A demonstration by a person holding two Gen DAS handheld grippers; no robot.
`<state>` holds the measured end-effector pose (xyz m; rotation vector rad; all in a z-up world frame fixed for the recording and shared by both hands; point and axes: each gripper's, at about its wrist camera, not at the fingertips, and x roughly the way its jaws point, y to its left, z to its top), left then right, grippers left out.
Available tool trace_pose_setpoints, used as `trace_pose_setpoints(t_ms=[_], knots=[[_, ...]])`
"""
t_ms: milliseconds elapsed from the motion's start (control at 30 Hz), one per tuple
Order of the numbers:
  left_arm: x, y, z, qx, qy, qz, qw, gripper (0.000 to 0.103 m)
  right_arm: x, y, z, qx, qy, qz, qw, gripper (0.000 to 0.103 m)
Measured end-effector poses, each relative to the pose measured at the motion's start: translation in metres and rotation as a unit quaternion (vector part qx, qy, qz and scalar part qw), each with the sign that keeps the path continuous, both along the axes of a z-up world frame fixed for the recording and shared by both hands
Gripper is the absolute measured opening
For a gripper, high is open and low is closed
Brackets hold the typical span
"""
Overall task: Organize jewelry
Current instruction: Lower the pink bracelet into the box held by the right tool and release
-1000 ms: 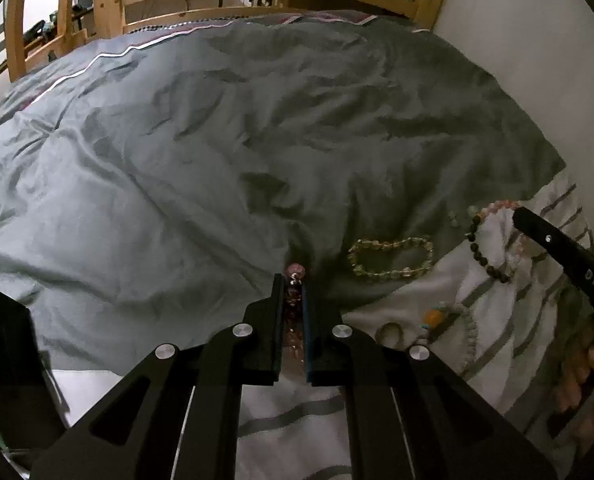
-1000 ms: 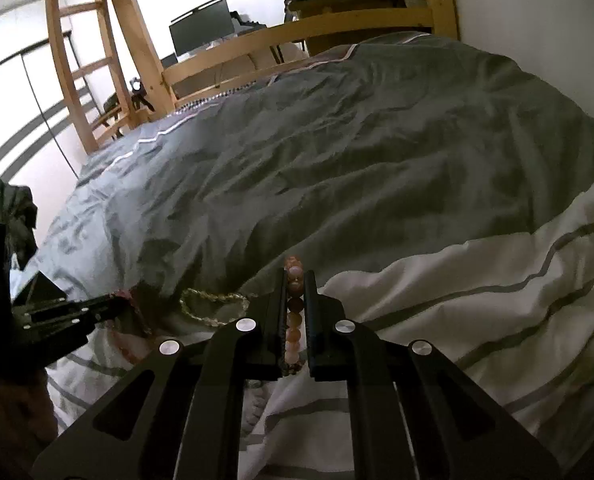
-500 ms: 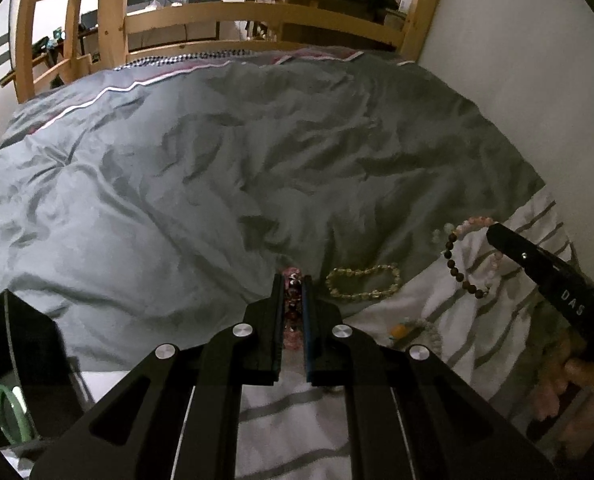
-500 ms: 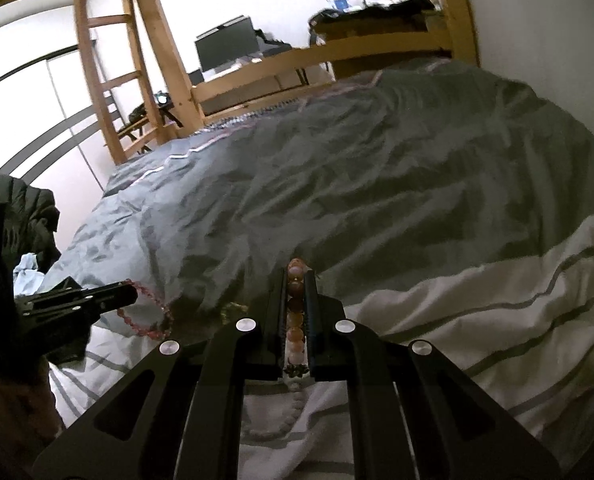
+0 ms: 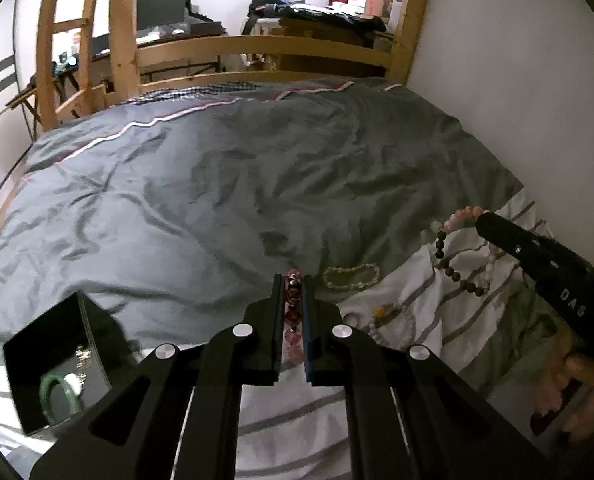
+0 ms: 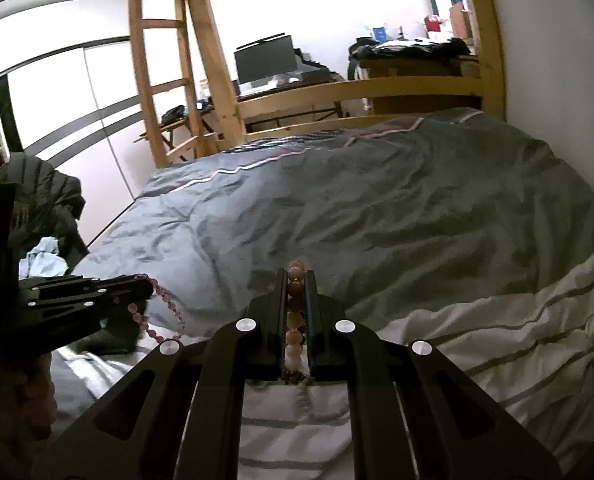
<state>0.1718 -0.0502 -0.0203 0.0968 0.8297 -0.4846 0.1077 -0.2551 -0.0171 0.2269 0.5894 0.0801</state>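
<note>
Grey duvet (image 5: 217, 208) behind; left claw (image 5: 293, 292) grips red bracelet (image 5: 293, 308), box (image 5: 57, 364) lies down-left, nearer it; right claw (image 6: 297, 284) pinches peach bracelet (image 6: 295, 320).

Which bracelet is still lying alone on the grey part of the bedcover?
Find the grey duvet where it meets the striped white sheet. Just right of the left gripper lies the pale yellow-green bracelet, a flat oval of small translucent beads, unlike the bracelets held in grippers.

Grey duvet (image 5: 225, 200) on bed; pale bracelet (image 5: 351, 277), black box (image 5: 57, 364), beaded strands (image 5: 385, 318)
</note>
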Motion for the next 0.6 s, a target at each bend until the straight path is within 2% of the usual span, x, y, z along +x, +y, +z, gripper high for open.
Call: trace_pose_setpoints(t_ms=[267,600], knots=[[-0.013,0.045,0.020,0.012,-0.007,0.032,0.9994,0.007,-0.001,0.043,0.025,0.009,-0.010,0.045,0.999,0.009],[-0.009,0.118,0.040,0.009,-0.017,0.084,0.9963,0.007,0.016,0.113,0.038,0.006,-0.010,0.111,0.994,0.009]])
